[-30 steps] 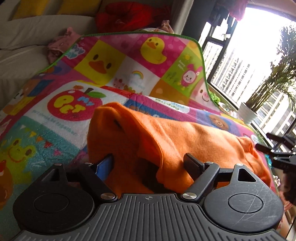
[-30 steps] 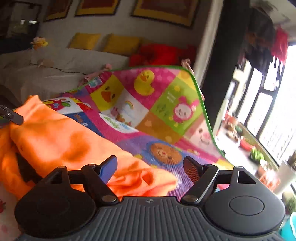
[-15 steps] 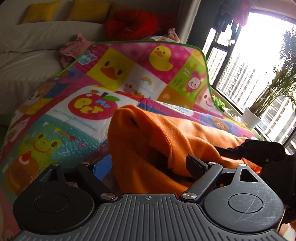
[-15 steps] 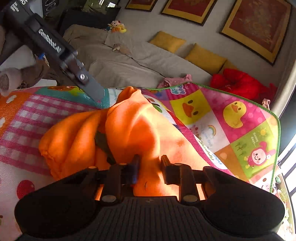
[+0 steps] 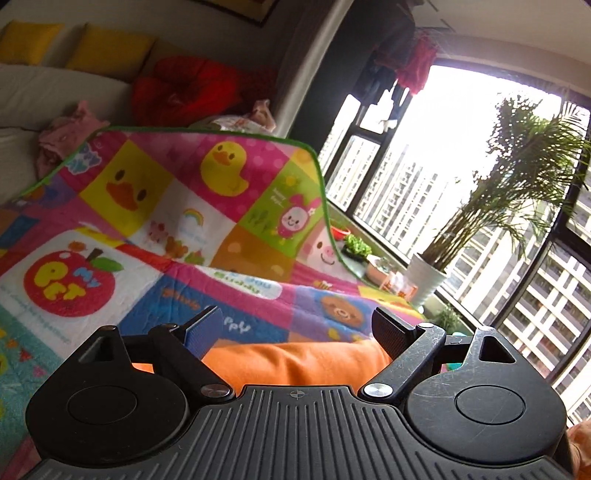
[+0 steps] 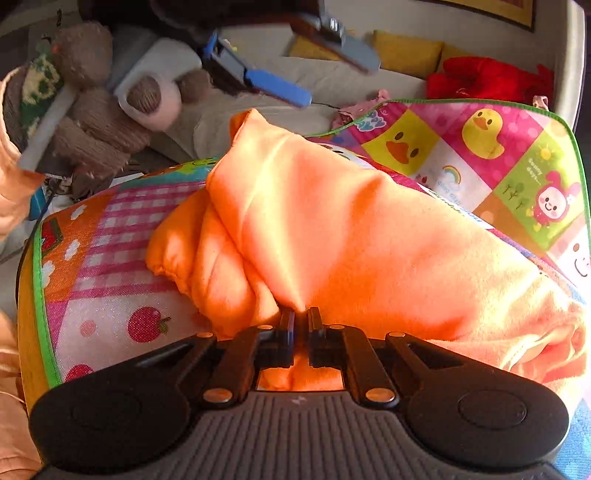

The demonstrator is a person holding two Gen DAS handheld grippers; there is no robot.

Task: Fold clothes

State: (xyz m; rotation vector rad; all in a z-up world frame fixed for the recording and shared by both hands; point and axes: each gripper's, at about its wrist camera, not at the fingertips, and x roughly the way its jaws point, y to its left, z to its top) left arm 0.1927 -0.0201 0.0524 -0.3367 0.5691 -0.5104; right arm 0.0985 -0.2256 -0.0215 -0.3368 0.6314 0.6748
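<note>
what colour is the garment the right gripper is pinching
Bright orange; the soft fleecy garment shows best in the right wrist view.

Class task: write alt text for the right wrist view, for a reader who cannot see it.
The right gripper is shut on a fold of a bunched orange garment lying on a colourful cartoon play mat. Above, the left gripper hangs open, with a brown plush toy behind.

place: home living room, high-rise flat | seating: pale sofa (image 5: 55, 92) with yellow cushions (image 5: 107, 48) | wall: framed pictures (image 6: 491, 11) | work surface: children's cartoon play mat (image 5: 155, 206) | toys: plush bear (image 6: 88, 110) | window: tall dark-framed panes (image 5: 461, 206), apartment towers outside | sill: potted palm (image 5: 517, 177) | laundry hanging (image 5: 417, 66)
</note>
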